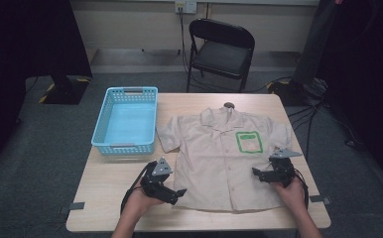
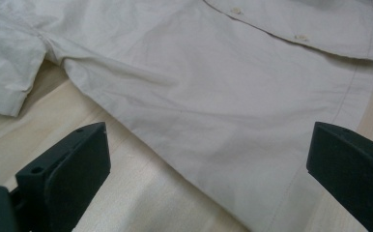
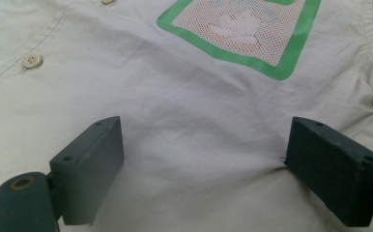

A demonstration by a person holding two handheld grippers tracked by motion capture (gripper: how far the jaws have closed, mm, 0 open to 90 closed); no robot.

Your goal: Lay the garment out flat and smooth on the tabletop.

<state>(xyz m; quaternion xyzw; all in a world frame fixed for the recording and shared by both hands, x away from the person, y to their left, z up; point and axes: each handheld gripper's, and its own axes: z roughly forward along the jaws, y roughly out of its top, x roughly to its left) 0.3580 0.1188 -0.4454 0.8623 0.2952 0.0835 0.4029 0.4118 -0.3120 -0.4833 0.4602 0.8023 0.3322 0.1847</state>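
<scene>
A beige short-sleeved shirt point(image 1: 219, 158) lies flat and front up on the wooden table point(image 1: 105, 183), buttoned, with a green-framed mesh patch point(image 1: 249, 142) on its chest. My left gripper point(image 1: 175, 187) sits at the shirt's lower left side edge. In the left gripper view its jaws stand wide apart over the shirt's side and hem point(image 2: 223, 96), and the gripper point(image 2: 208, 159) is open and holds nothing. My right gripper point(image 1: 261, 168) rests on the shirt's right side below the patch. It too is open point(image 3: 206, 154), with flat cloth point(image 3: 175, 96) between the jaws and the patch point(image 3: 242, 34) just ahead.
A light blue plastic basket point(image 1: 123, 148) stands empty at the table's back left, next to the shirt's sleeve. A black folding chair point(image 1: 222, 49) stands behind the table. Bare tabletop lies at the front left around my left hand.
</scene>
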